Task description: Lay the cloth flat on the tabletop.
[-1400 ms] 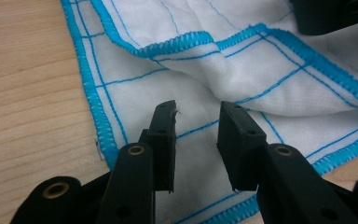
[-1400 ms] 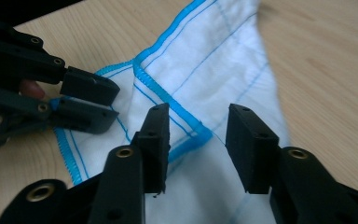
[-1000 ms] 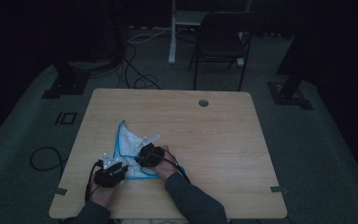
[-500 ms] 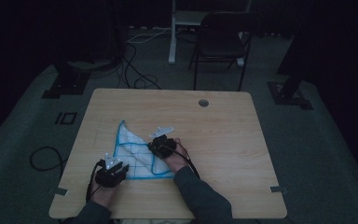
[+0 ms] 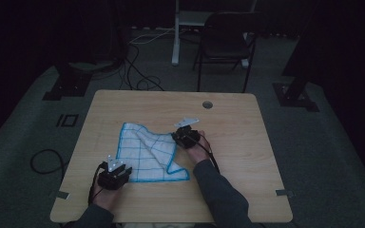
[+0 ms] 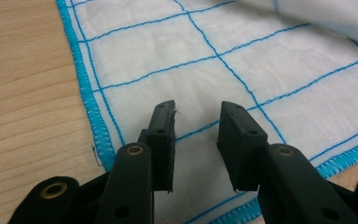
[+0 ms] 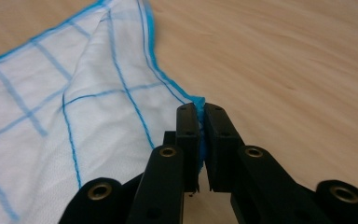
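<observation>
A white cloth (image 5: 147, 154) with a blue grid and blue stitched hem lies partly spread on the wooden table (image 5: 247, 142), one portion folded over itself near the middle. The right gripper (image 7: 201, 112) has its jaws clenched on the cloth's blue edge — the hem sits pinched between the pads, lifted slightly off the tabletop. The left gripper (image 6: 196, 116) rests at the cloth's near corner, its jaws standing apart over flat fabric — nothing caught between them. A dark chair (image 5: 228, 33) stands beyond the table's far side.
</observation>
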A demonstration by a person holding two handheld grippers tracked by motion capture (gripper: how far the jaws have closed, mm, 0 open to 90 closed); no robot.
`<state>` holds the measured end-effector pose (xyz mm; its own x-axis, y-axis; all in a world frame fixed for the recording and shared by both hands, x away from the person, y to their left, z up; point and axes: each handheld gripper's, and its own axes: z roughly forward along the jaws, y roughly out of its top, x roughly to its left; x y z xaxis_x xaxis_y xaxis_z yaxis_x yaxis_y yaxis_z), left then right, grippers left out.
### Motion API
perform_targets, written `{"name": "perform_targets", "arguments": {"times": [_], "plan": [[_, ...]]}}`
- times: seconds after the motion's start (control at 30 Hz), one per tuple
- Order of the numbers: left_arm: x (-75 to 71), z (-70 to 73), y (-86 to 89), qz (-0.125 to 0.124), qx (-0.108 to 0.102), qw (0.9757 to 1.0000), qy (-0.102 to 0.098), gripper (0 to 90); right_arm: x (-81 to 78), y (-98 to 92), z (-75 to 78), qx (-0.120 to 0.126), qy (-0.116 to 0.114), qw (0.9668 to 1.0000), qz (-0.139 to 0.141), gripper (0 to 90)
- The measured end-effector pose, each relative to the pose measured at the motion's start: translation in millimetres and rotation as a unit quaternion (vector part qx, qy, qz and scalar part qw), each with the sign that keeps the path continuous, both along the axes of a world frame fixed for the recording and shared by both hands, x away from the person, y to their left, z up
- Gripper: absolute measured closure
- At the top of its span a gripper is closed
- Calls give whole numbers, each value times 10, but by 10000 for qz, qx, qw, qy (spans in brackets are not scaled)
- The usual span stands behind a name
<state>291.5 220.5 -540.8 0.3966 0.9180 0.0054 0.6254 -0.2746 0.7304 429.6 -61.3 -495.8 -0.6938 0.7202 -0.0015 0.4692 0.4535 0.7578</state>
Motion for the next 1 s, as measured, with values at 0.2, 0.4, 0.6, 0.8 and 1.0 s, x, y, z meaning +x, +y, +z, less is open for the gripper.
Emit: {"name": "perform_targets", "arguments": {"times": [0.2, 0.4, 0.6, 0.8, 1.0], "plan": [[9, -1, -4, -40, -16, 10000, 6, 670, 131, -234, 36, -104, -16, 9995, -283, 858], [19, -1, -42, -156, -35, 9999, 15, 669, 228, -376, 37, -321, -45, 9985, -437, 858], [11, -6, -106, -311, -70, 9995, 5, 667, 339, -507, 26, -445, -40, 9968, -667, 859], [-9, -12, -180, -444, -74, 9990, -13, 666, 393, -602, 60, -551, -125, 9953, -781, 858], [-38, -24, -302, -676, -135, 9976, -41, 660, 429, -694, 67, -603, -145, 9944, -852, 858]]}}
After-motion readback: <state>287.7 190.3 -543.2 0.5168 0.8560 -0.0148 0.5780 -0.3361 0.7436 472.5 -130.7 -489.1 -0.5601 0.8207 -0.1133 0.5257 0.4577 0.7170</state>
